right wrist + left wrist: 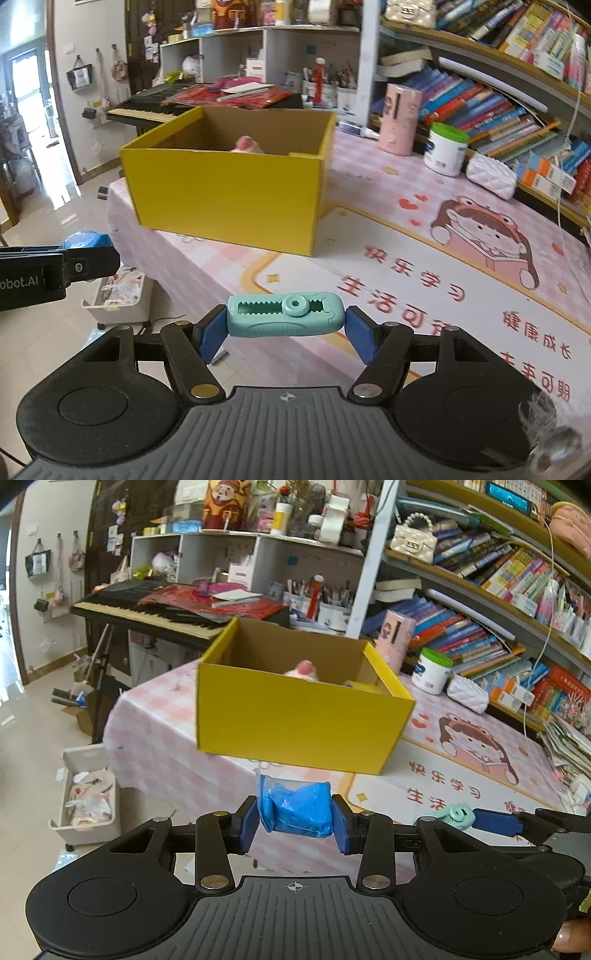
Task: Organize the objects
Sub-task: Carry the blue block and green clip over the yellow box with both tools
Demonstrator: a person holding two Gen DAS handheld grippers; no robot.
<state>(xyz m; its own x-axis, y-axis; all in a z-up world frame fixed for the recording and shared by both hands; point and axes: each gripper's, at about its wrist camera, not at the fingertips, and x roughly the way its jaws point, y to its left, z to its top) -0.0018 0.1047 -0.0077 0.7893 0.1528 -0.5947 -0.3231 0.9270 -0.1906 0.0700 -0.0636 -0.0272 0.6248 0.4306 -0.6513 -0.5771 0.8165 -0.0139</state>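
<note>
blue packet (296,808): a crumpled blue plastic-wrapped lump, pinched across its width between the blue pads of the left gripper (295,821); it hangs in the air just short of the near wall of the box.
teal tool (285,314): a mint-green plastic piece with a toothed slot and a round knob, held lengthwise end to end; it is above the printed mat, not touching it.
left gripper: jaws closed in firmly on the blue packet, which bulges between the pads.
right gripper (286,332): jaws closed onto the two ends of the teal tool, nothing else in them.
yellow box (295,720): open-topped cardboard, standing on the pink checked tablecloth (369,177) near the table's corner; a pink toy (304,669) and something yellow already lie inside.
step in hand: likely carrying both items to the box.
how to do it well: lift each load clear above the near rim before moving it over, let go only once it is over the opening, and keep the two grippers apart, since they sit side by side.
risk: the packet's loose wrap may snag the rim.
</note>
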